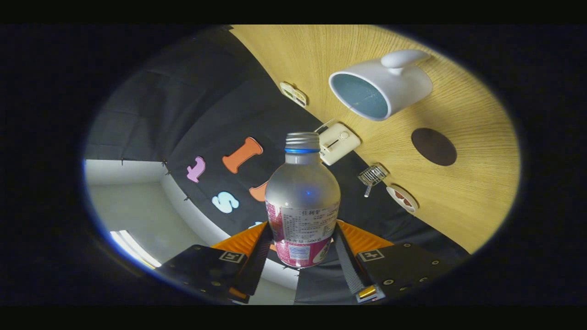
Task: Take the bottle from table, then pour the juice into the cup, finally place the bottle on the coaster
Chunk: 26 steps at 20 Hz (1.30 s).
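Note:
My gripper (302, 243) is shut on a clear plastic bottle (301, 201) with a pink and white label, a blue neck ring and an uncapped threaded mouth. Both fingers press on its lower body. The bottle is lifted off the wooden table (463, 183) and the whole view is rolled steeply to one side. Beyond the bottle's mouth stands a white cup (378, 87) with a handle and a pale blue inside. A dark round coaster (434, 146) lies on the table beside the cup. The bottle mouth is short of the cup rim.
Along the table's back edge, against the black booth wall, sit a cream timer-like box (338, 143), a small wire rack (372, 175), a round dish with red pieces (402, 198) and a small cream plaque (293, 94). A pale floor and a strip light lie past the cloth.

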Each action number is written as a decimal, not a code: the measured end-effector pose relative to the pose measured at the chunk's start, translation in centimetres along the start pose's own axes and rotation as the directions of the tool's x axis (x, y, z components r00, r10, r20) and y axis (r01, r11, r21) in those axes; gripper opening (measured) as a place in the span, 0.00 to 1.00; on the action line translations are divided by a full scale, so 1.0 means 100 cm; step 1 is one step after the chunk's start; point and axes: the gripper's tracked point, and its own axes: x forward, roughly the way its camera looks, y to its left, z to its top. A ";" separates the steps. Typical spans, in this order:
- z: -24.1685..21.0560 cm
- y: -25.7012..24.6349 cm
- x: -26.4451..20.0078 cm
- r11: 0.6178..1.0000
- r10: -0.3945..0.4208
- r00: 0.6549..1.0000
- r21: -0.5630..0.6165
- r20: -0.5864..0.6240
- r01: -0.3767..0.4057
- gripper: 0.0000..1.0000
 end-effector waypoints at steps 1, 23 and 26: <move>-0.001 -0.002 0.000 1.000 -0.006 1.000 0.003 -0.002 0.006 0.74; 0.009 0.018 -0.005 0.994 0.038 0.999 0.101 0.029 -0.041 0.74; 0.011 0.015 -0.006 0.995 0.032 0.999 0.094 0.030 -0.034 0.74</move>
